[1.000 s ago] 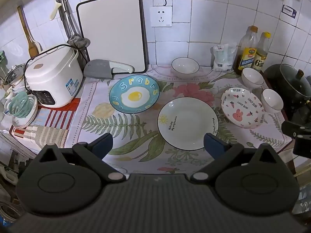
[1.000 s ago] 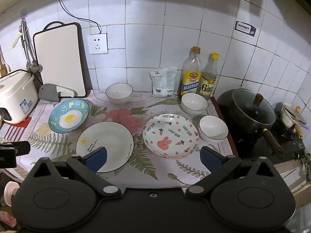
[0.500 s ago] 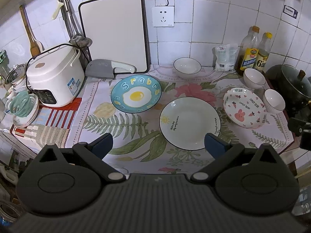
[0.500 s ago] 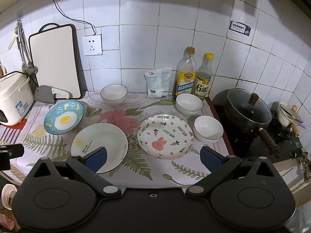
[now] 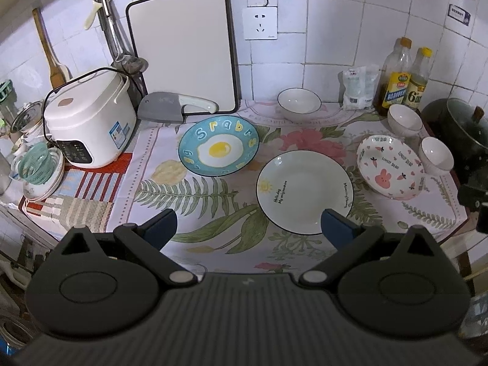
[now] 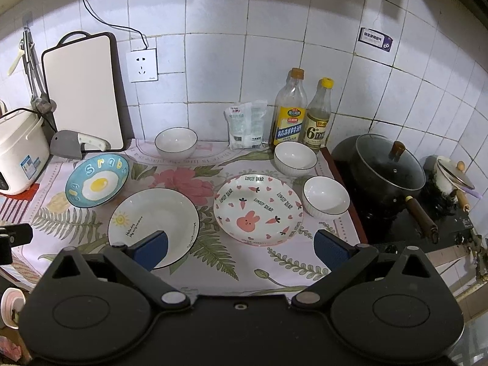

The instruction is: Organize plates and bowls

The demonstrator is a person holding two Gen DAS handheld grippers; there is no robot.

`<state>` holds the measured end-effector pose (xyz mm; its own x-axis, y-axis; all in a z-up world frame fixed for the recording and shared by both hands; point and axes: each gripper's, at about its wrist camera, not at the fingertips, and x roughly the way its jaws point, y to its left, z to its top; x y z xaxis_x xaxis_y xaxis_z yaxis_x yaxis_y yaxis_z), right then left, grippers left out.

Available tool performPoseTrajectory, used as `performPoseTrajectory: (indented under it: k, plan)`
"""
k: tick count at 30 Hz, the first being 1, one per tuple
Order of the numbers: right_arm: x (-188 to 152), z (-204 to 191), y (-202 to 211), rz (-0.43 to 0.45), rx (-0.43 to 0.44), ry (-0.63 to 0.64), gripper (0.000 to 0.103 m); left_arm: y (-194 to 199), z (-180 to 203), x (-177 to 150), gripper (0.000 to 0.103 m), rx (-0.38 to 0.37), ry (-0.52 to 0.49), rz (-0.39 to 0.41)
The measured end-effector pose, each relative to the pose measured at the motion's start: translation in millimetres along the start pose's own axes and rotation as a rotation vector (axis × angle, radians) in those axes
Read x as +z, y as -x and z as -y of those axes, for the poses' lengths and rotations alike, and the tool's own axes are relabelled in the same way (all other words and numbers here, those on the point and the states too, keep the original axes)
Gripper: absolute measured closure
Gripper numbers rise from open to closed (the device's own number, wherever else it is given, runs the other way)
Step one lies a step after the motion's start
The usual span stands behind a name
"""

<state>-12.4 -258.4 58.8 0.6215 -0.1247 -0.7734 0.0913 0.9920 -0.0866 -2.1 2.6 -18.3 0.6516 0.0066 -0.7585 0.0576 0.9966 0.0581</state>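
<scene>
Glossy ceramic plates, blue egg plate [image 5: 219, 150], white plate [image 5: 304, 191] and pink rabbit plate [image 6: 258, 210], lie flat, round, on the floral cloth [image 5: 201, 195]. Left gripper [image 5: 248, 227] and right gripper [image 6: 241, 245] hover spread wide, empty.

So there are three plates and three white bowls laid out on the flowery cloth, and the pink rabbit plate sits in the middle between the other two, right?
Not quite. The plain white plate with the little sun is in the middle; the pink rabbit plate is at the right end and the blue fried-egg plate at the left. The right wrist view shows it. Three plates and three bowls is correct.
</scene>
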Motion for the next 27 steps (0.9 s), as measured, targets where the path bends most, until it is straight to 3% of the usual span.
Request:
performPoseTrajectory:
  k: [11, 19, 27]
  plan:
    - [-2, -2, 1, 0.038, 0.005, 0.000, 0.000, -1, -3, -2, 0.001, -0.026, -0.007, 0.025]
    - [-6, 0, 11, 0.129, 0.016, -0.017, 0.000, 4, -7, -5, 0.001, -0.028, -0.004, 0.089]
    - [-7, -3, 22, 0.212, -0.013, 0.006, 0.000, 5, -11, -5, 0.000, -0.034, 0.000, 0.105]
